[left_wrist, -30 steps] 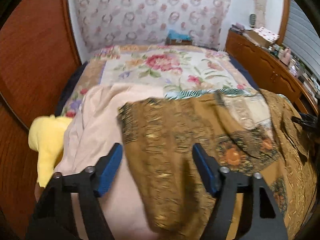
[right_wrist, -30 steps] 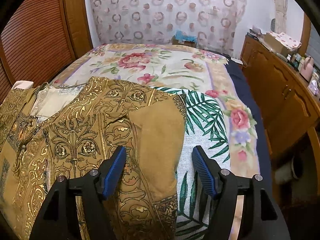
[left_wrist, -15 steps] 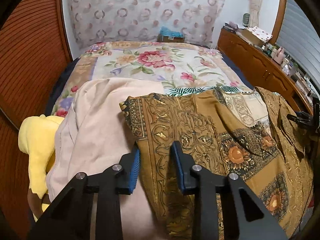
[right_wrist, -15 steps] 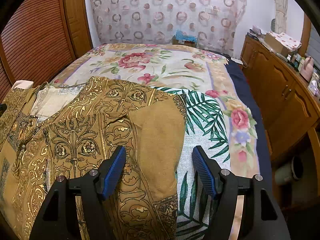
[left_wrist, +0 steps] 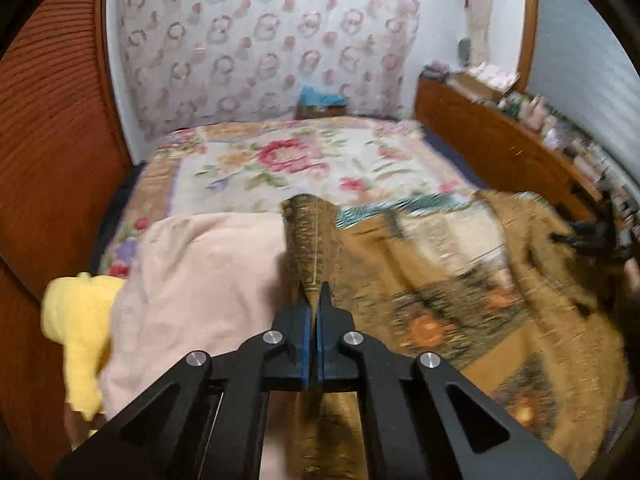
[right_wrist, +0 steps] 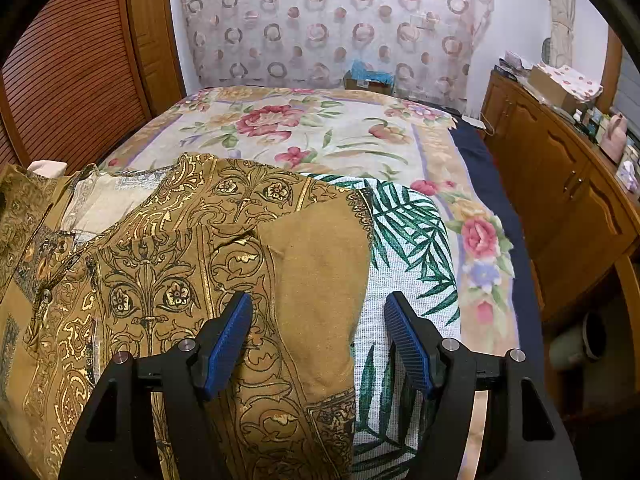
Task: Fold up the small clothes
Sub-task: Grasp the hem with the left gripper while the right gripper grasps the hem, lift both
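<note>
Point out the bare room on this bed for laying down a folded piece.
Free: the far half of the floral bedspread, between the brown patterned shirt and the curtain. A narrower strip of palm-leaf cloth lies right of the shirt. Crowded: the near left, where the shirt, the pink cloth and a yellow garment pile up.

Left hand-held gripper (left_wrist: 314, 294) newly clamped on shirt edge (left_wrist: 308, 240)

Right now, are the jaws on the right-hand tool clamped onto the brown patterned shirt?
No, the right gripper has its jaws standing wide apart above the brown patterned shirt, pressing on nothing.
</note>
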`<state>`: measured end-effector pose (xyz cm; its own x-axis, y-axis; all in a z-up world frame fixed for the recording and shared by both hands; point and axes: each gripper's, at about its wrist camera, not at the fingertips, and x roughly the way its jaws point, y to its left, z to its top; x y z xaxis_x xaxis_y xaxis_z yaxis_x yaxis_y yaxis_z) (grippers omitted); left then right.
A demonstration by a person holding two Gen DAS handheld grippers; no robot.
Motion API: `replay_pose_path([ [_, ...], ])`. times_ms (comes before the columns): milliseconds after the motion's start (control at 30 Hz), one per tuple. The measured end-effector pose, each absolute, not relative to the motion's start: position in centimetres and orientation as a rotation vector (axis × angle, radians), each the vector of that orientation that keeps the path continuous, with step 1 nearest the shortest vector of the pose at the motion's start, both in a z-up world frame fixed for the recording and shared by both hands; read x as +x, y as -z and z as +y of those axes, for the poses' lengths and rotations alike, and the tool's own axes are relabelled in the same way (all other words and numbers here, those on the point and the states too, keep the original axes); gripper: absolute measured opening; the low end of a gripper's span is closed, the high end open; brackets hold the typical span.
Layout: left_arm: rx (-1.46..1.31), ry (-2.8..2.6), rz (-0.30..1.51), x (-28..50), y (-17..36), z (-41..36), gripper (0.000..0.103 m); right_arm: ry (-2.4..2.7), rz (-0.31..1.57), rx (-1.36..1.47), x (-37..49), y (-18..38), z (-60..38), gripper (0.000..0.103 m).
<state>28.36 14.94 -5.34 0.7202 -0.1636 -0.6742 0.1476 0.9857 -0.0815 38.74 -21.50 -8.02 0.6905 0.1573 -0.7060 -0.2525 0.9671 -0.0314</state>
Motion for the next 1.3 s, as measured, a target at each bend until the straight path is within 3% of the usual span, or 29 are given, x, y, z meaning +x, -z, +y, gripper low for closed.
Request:
replay_pose_path([
  [367,0.017,0.208,0.746,27.2,4.5,12.2,0.003,-0.234,0.777,-0.125,38.9,8.1,-21.7,0.07],
  [400,0.018,0.215,0.746,27.0,4.5,12.0,0.003,-0.261,0.78,-0.12,38.7,7.9,-21.6,0.051],
  [433,0.019,0.219,0.745,26.8,4.4,11.7,0.003,-0.304,0.792,-0.12,38.5,7.6,-21.4,0.013],
  [467,0.022,0.229,0.741,26.3,4.2,11.3,0.003,-0.346,0.806,-0.141,38.3,7.2,-20.9,0.006],
  [900,-0.008,0.256,0.604,17.3,0.0,11.1,0.003,-0.394,0.552,-0.135,28.8,0.2,-22.1,0.005],
  [1300,-0.065,0.217,0.578,6.7,2.6,13.9,0.003,-0.41,0.541,-0.126,15.2,1.0,-25.2,0.005],
])
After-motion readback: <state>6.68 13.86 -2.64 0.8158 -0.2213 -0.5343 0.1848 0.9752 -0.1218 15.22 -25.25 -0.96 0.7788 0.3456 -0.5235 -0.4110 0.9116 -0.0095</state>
